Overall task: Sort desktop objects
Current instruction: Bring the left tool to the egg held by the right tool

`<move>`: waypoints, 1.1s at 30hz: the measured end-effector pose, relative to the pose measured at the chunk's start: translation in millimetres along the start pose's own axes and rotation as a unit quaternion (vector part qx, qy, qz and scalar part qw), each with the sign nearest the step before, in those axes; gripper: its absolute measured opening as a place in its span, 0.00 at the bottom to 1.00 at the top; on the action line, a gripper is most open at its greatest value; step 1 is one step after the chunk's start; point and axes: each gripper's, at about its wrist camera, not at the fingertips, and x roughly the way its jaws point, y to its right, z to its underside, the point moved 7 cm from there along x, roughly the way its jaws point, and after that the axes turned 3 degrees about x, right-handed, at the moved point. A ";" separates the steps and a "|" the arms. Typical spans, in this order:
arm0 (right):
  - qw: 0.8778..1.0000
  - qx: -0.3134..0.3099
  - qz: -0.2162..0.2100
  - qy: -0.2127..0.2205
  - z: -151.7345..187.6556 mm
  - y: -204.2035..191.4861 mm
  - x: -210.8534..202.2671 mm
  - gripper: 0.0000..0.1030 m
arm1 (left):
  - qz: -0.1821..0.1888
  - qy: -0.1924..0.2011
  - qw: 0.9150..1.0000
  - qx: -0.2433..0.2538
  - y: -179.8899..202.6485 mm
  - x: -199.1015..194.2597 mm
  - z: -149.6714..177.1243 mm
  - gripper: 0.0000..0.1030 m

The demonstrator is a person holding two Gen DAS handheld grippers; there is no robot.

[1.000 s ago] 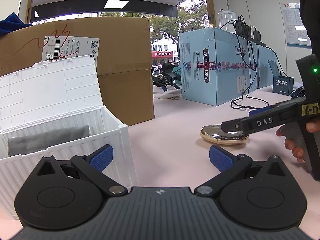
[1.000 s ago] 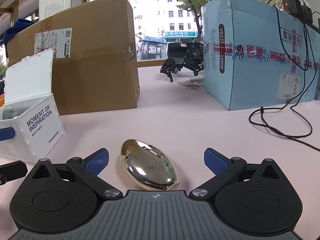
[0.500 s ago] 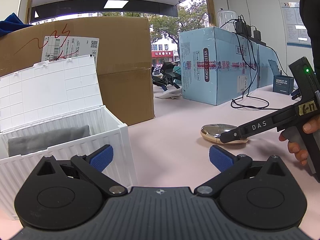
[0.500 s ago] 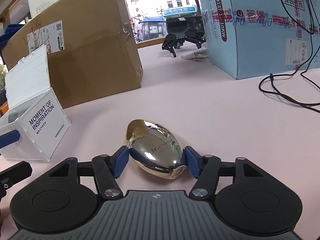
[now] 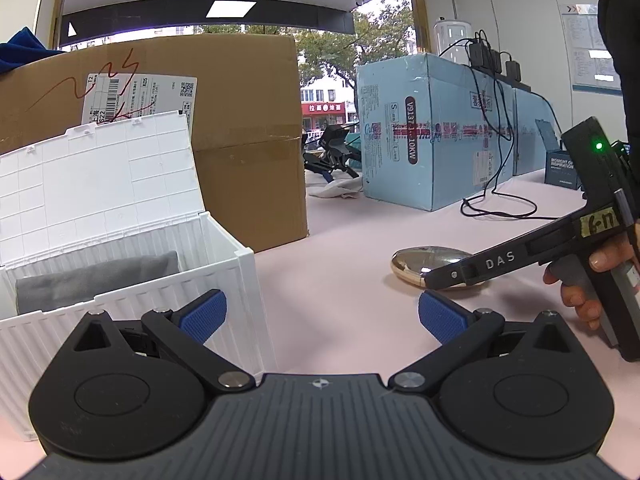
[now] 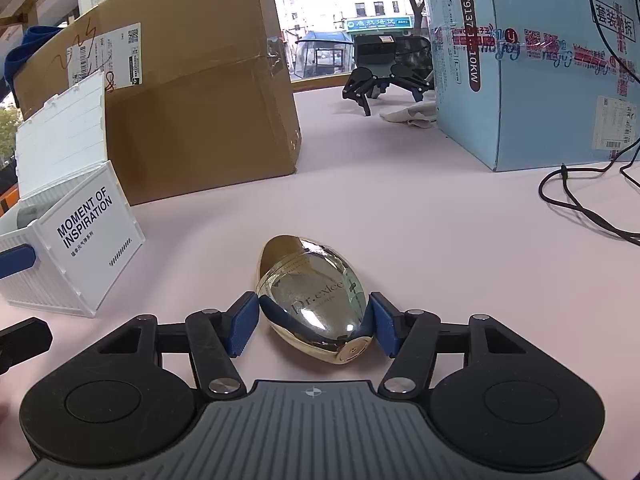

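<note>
A shiny gold egg-shaped bottle (image 6: pixel 316 300) lies on the pink tabletop (image 6: pixel 400 216), and my right gripper (image 6: pixel 312 318) is shut on it, a blue pad pressed against each side. From the left wrist view the same bottle (image 5: pixel 424 258) shows at right, with the right gripper's black finger (image 5: pixel 496 260) across it and a hand (image 5: pixel 580 296) on the handle. My left gripper (image 5: pixel 322 314) stands open and holds nothing, next to the open white ribbed box (image 5: pixel 224 276). A folded grey cloth (image 5: pixel 96 276) lies inside the box. The box's labelled side (image 6: pixel 92 232) is left of the bottle.
A large cardboard carton (image 5: pixel 240 136) stands behind the white box. A light blue carton (image 6: pixel 520 60) sits at the right, with black cables (image 6: pixel 580 208) trailing over the table. A black legged device (image 6: pixel 384 80) and a white rag (image 6: pixel 412 114) lie between the cartons.
My right gripper went from open around the gold bottle to shut on it, and its view has tipped downward since. The left gripper has stayed still and open.
</note>
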 end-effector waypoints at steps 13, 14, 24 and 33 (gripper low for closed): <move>0.999 -0.050 0.014 -0.002 1.7 -8.2 -1.6 0.54 | -0.029 0.017 0.993 -0.109 23.9 17.9 -48.5 1.00; 0.999 -0.050 0.014 -0.002 1.8 -8.1 -1.8 0.54 | -0.029 0.012 0.989 -0.146 20.2 25.8 -56.7 1.00; 0.998 -0.059 0.018 -0.003 2.5 -8.8 -1.9 0.53 | -0.007 -0.043 0.973 -0.229 21.3 89.1 -69.5 1.00; 0.997 -0.072 0.039 -0.008 6.6 -10.5 1.7 0.51 | 0.024 -0.120 0.956 -0.265 5.8 122.8 -35.6 1.00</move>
